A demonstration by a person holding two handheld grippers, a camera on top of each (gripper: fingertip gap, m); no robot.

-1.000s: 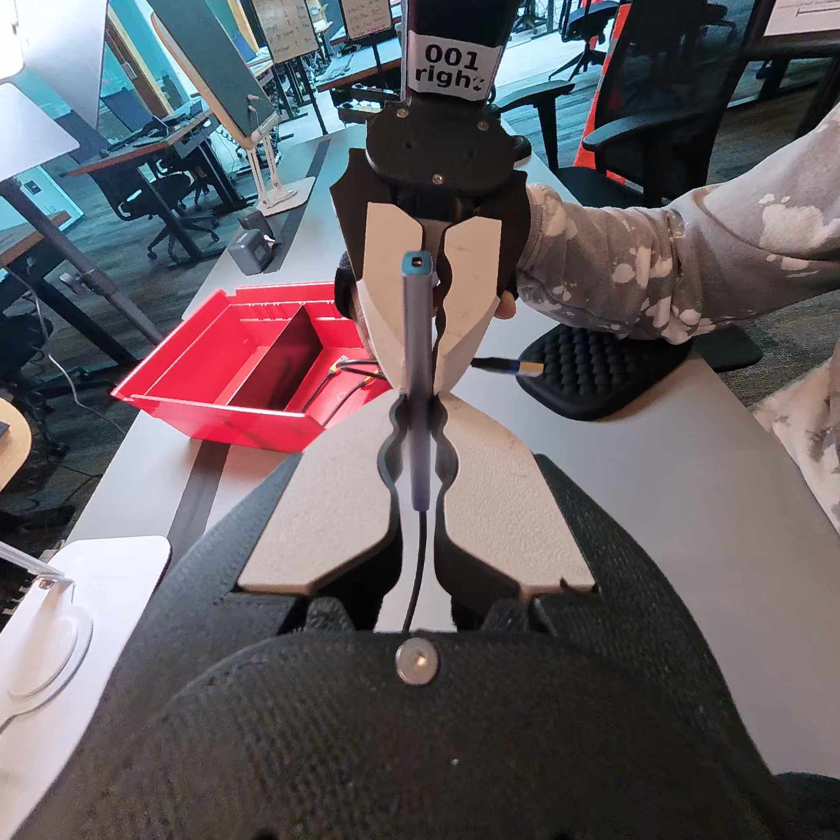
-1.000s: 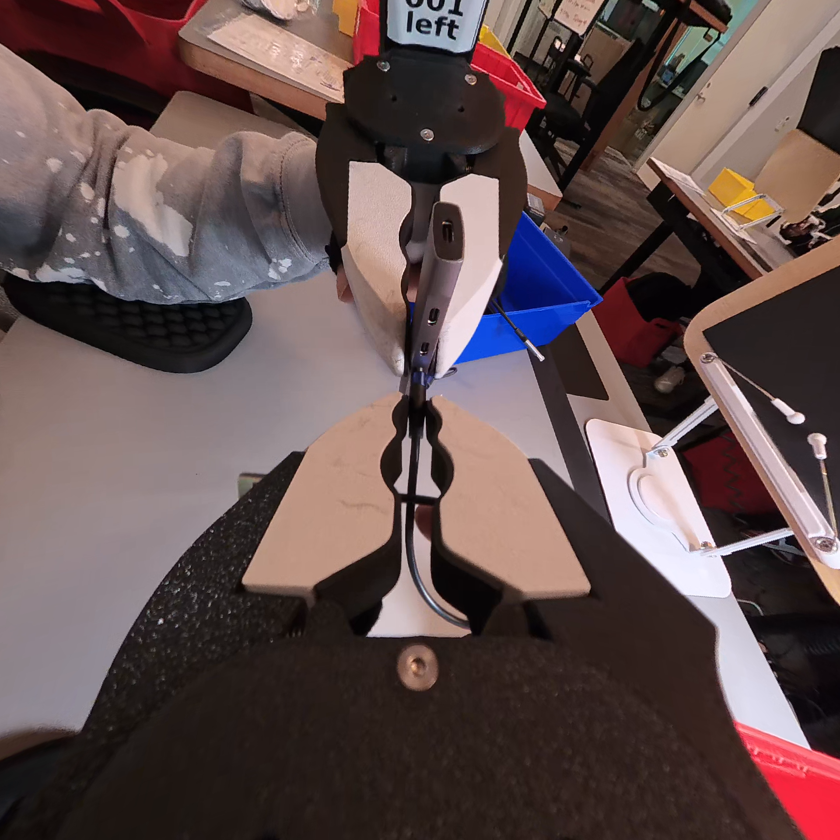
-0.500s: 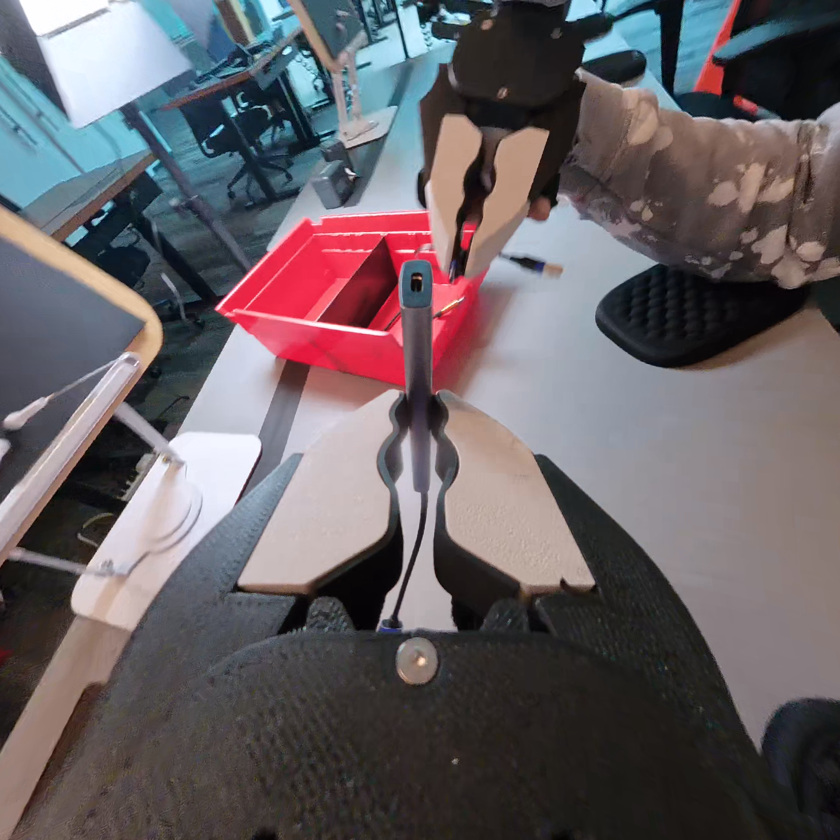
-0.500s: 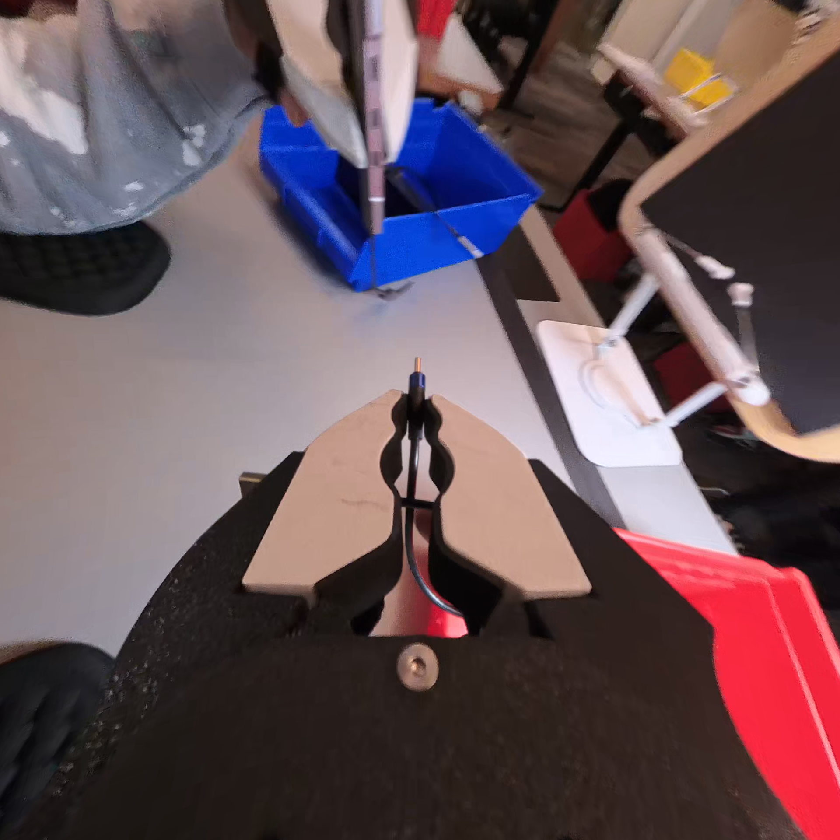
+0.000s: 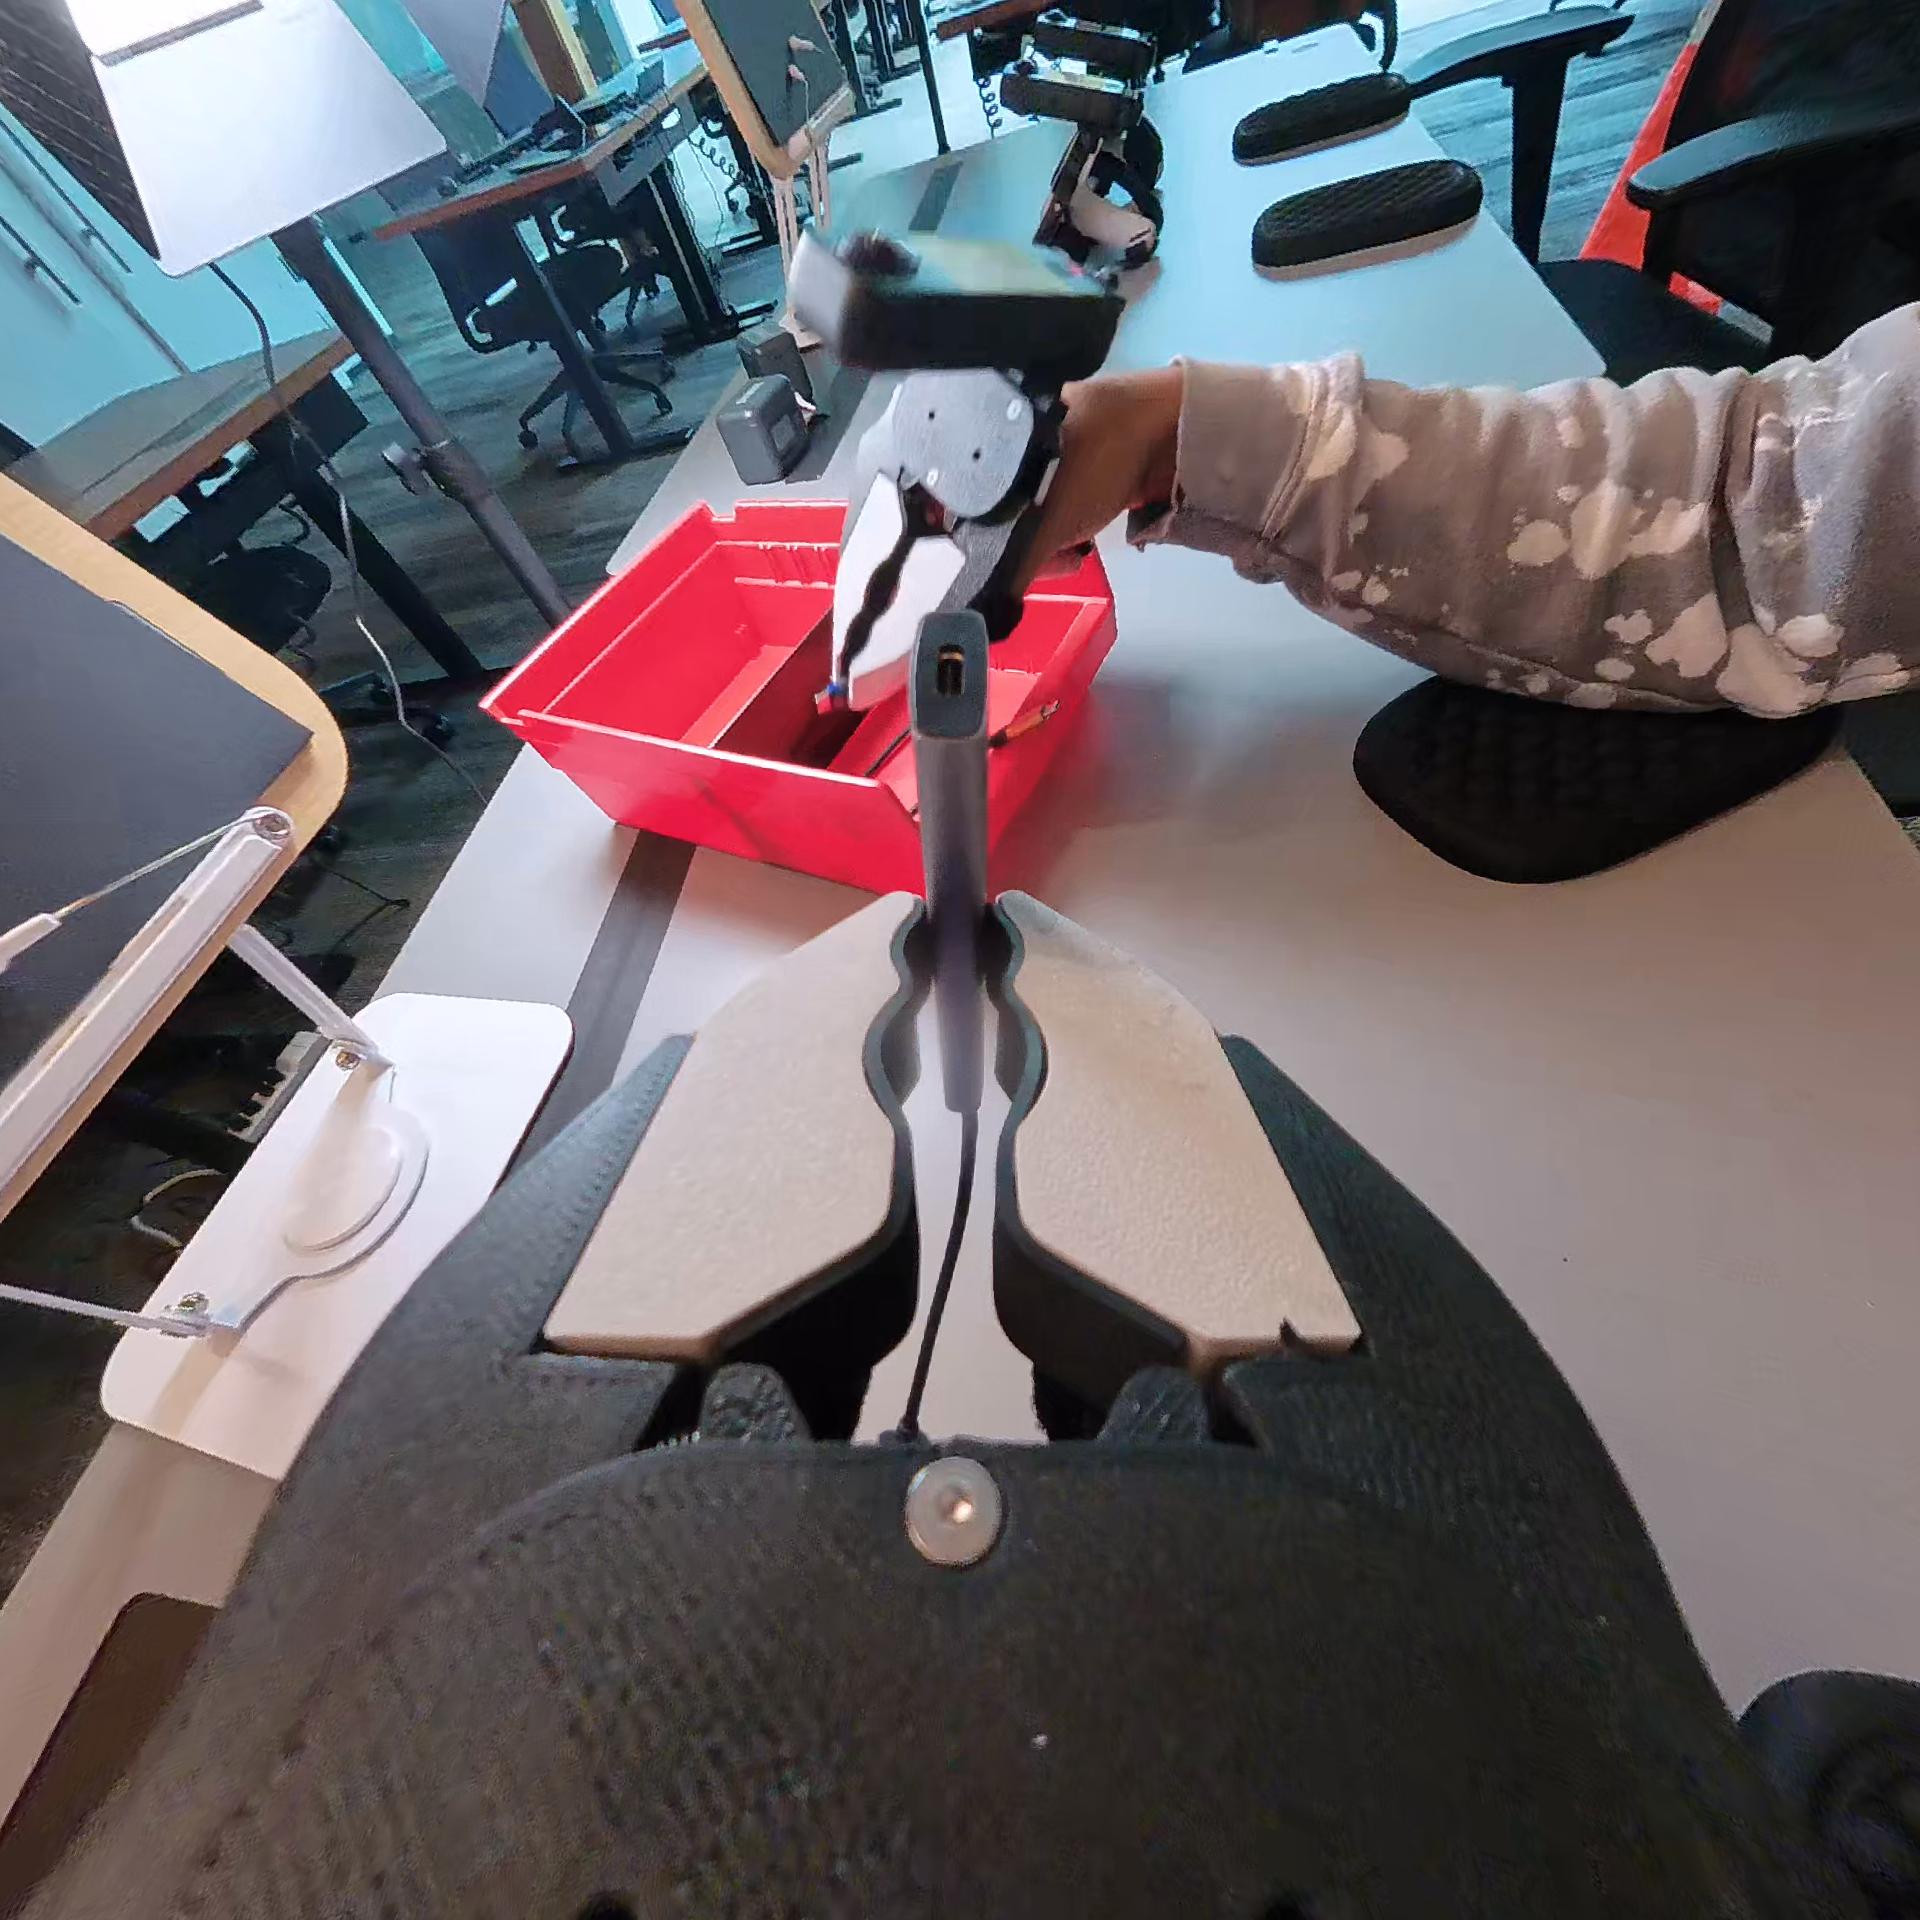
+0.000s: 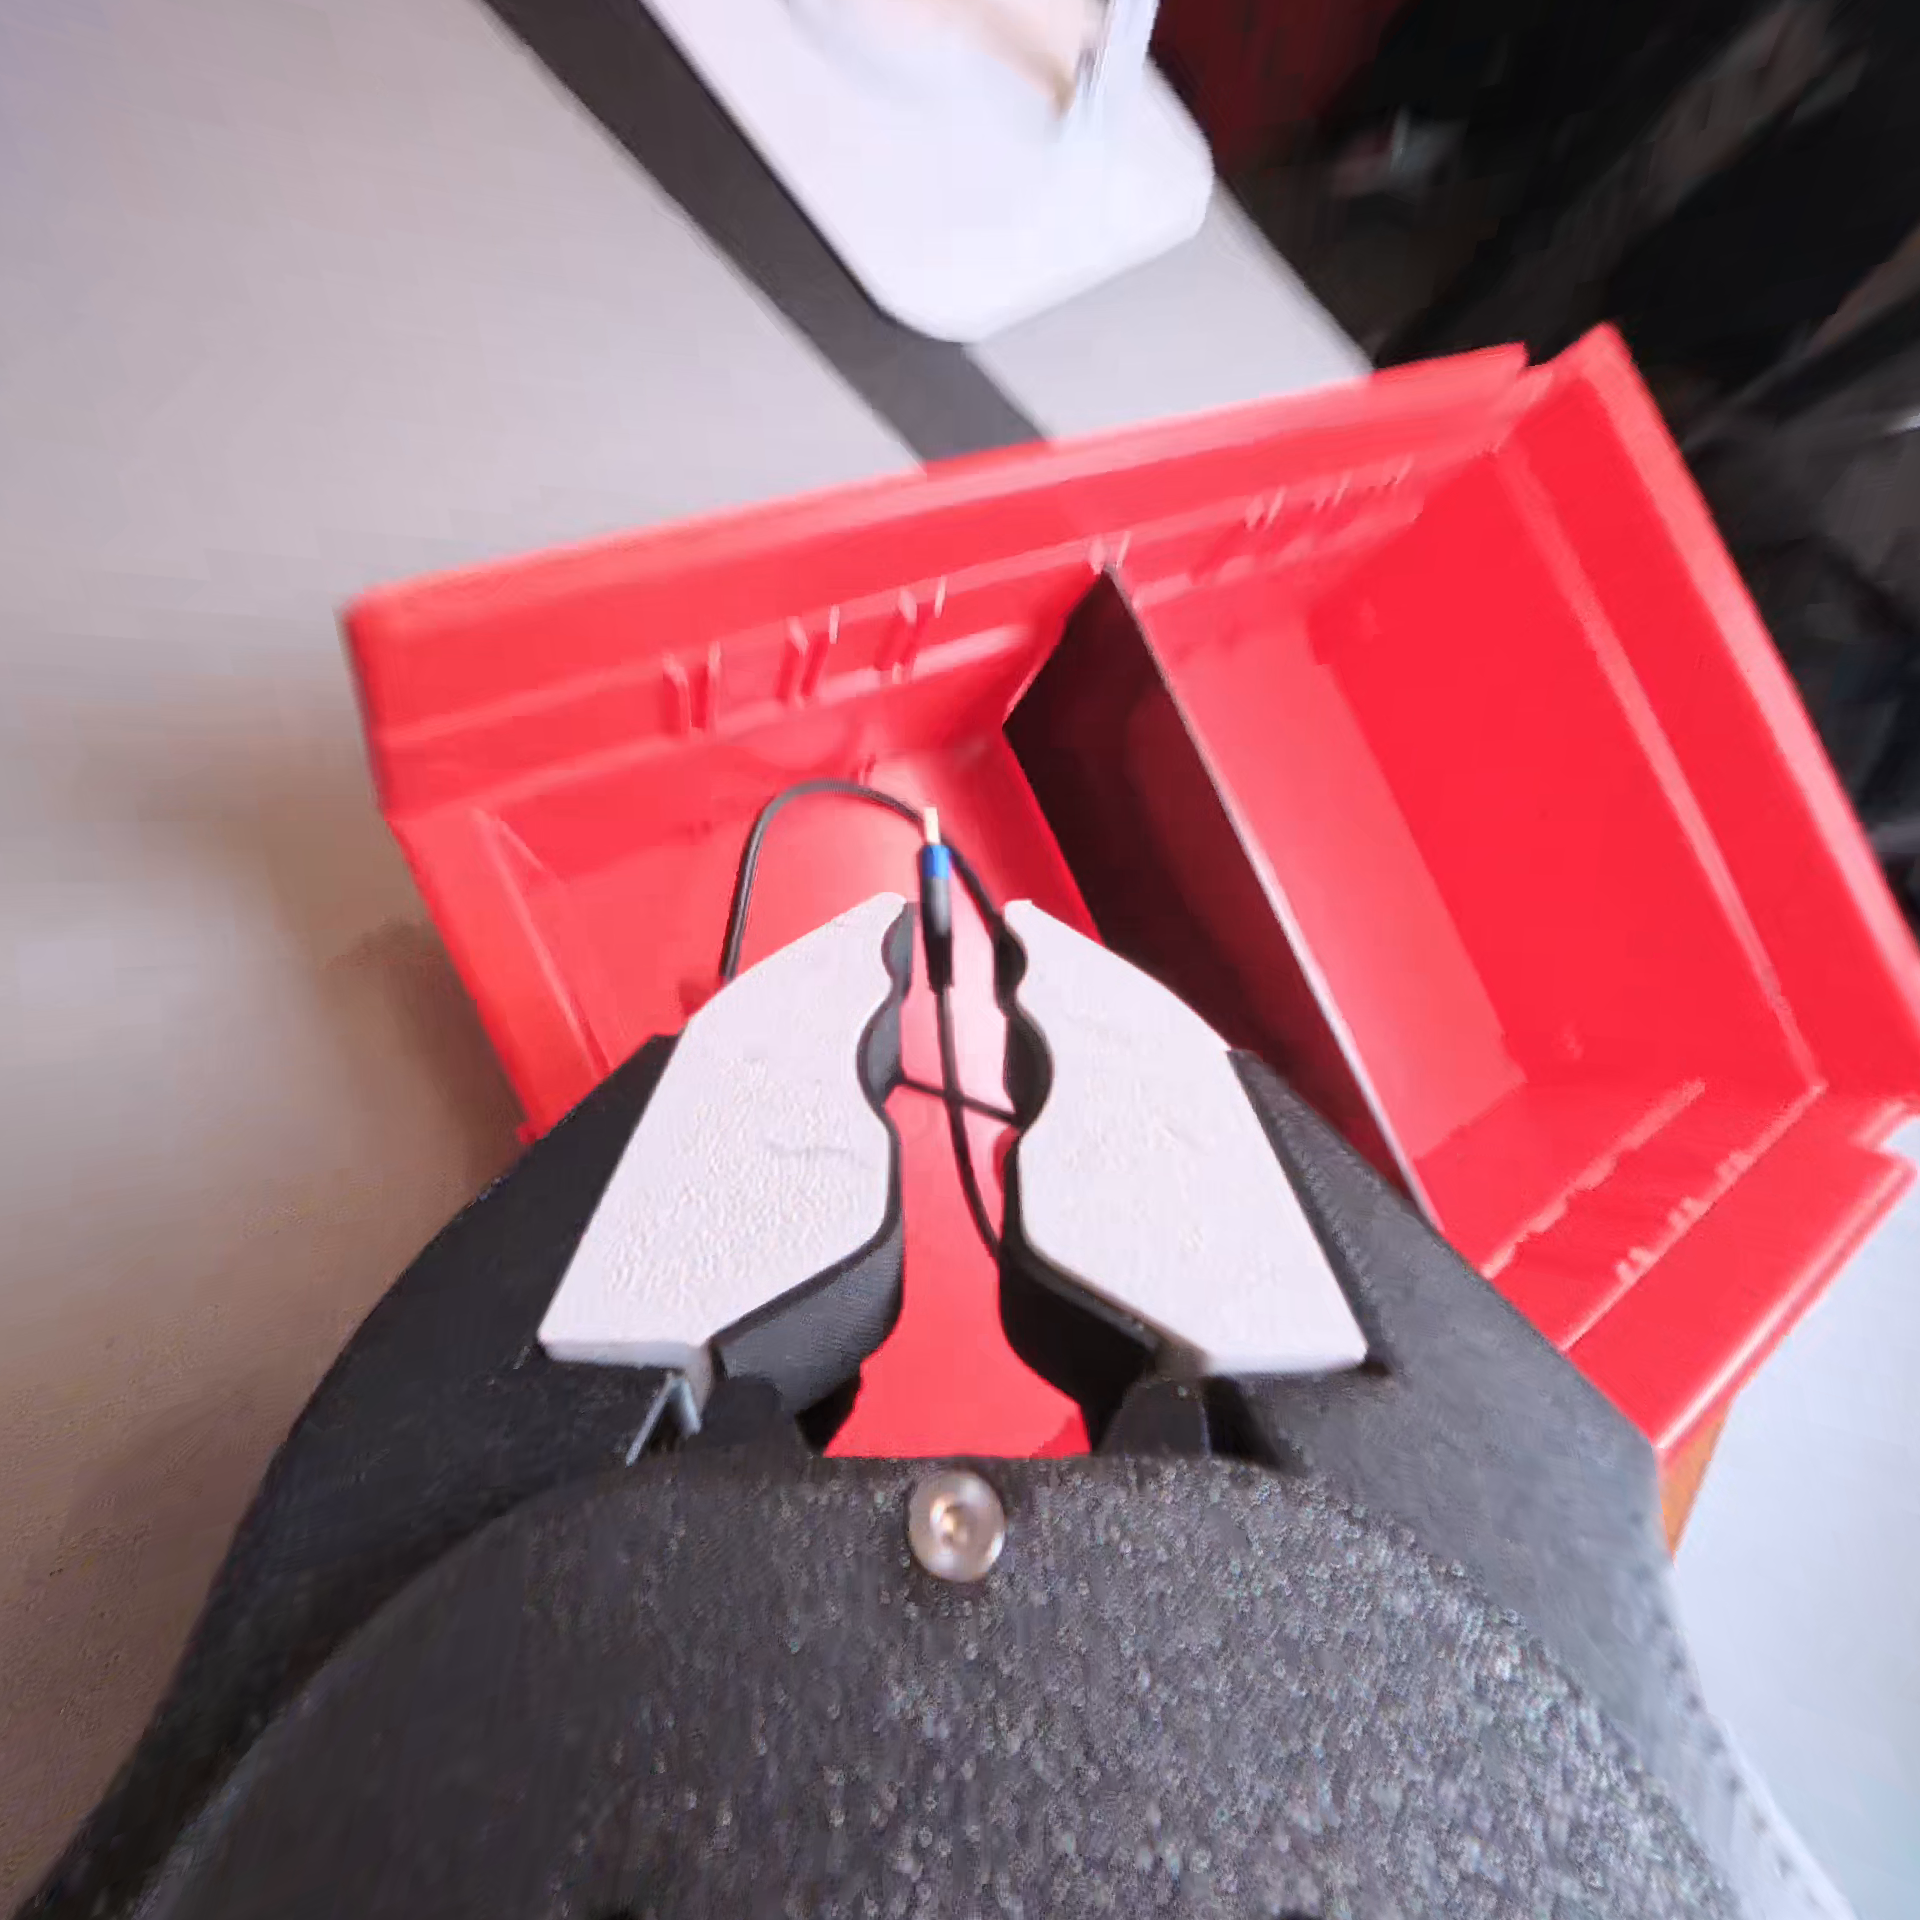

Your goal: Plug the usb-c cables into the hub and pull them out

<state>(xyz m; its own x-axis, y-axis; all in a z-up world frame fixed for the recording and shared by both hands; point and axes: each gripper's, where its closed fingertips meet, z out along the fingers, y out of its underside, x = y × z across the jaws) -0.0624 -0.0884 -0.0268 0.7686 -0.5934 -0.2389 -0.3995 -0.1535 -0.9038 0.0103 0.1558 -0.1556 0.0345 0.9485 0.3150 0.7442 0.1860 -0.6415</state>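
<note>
Since half a second ago the right gripper [image 6: 951, 914] has swung away from the hub and down over the red bin [image 6: 1558, 831], where before it faced the blue bin across the table; the left gripper [image 5: 956, 909] has kept its place and its load. The left gripper is clamped on the grey USB-C hub [image 5: 948, 790], which stands upright out of the fingertips with its top port facing the camera, and its thin black lead [image 5: 940, 1288] hangs down between the fingers. In the left wrist view the right gripper [image 5: 883, 634] shows farther off, tilted tip-down into the bin [image 5: 727, 790], held by a person's hand at the end of a grey mottled sleeve [image 5: 1507, 520]. In the right wrist view the fingers have a gap between them, and the USB-C cable [image 6: 940, 935], with its blue-collared plug, lies against the left finger near the tips; the picture is blurred, and I cannot tell whether the gripper still pinches it. The cable loops over the left compartment of the bin, beside the dark divider [image 6: 1091, 831]. The bin sits on the grey table [image 5: 1455, 1091], near a black wrist rest [image 5: 1558, 769] under the sleeve. A white stand base [image 5: 343, 1195] lies at the table's left edge.
</note>
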